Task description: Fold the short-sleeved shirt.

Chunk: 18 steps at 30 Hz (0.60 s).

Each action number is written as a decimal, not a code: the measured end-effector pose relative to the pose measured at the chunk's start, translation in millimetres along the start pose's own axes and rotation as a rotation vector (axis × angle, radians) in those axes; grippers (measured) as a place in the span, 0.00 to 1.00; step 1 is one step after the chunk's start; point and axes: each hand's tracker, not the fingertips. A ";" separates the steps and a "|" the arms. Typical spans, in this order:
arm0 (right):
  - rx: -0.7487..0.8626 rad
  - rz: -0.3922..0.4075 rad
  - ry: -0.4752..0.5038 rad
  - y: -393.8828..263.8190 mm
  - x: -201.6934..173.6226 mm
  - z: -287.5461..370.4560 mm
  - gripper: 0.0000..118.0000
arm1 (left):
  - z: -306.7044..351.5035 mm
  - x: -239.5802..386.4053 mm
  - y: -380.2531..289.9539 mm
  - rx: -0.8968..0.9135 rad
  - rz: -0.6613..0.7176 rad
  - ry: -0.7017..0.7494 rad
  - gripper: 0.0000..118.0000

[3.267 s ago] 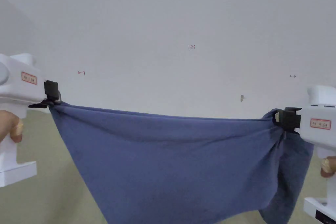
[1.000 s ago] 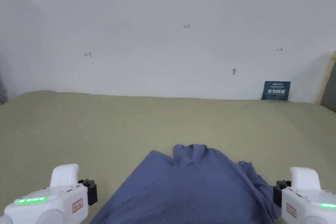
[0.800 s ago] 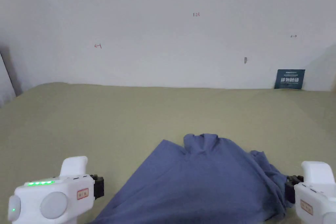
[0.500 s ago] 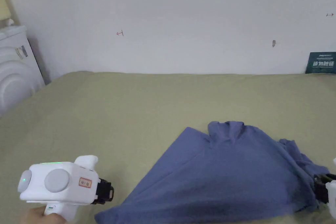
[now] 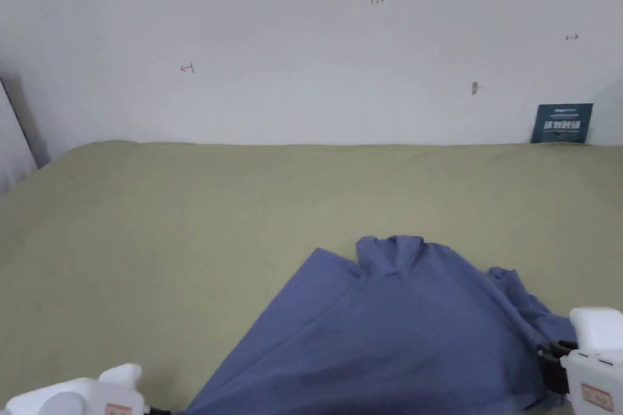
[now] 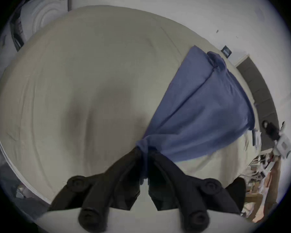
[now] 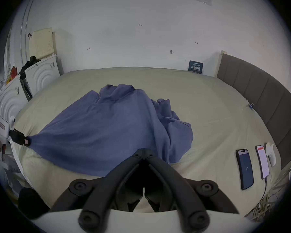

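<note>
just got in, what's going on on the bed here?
A person holds a two-jaw gripper in each hand and is laying out a blue short-sleeved shirt on the olive bed to fold it. The left gripper is shut on one near corner, the right gripper on the other. The shirt lies fanned out, its far end bunched, its right side rumpled. No fold yet.

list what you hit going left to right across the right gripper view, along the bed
washing machine → left hand-held gripper, shut on the shirt's corner → blue shirt spread on the bed → dark phone → white phone → grey headboard
</note>
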 end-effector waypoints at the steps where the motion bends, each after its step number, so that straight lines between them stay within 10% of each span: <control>1: -0.012 0.008 0.012 7.2 0.7 -7.8 0.00 | 0.6 0.5 -1.0 0.008 -0.024 0.009 0.07; 13: -0.184 0.169 0.073 200.3 -11.4 -201.3 0.01 | 2.0 2.9 -1.7 0.034 -0.022 0.030 0.06; 15: -0.250 0.170 0.066 220.0 -8.7 -243.5 0.24 | -1.5 2.0 -1.6 0.049 -0.010 0.033 0.06; 17: -0.361 0.186 0.074 225.1 -6.7 -279.7 0.95 | -2.9 2.0 -1.4 0.042 -0.011 0.036 0.06; 18: -0.389 0.207 0.067 225.8 -6.2 -290.9 0.99 | -2.1 6.0 -1.7 0.040 -0.013 0.038 0.06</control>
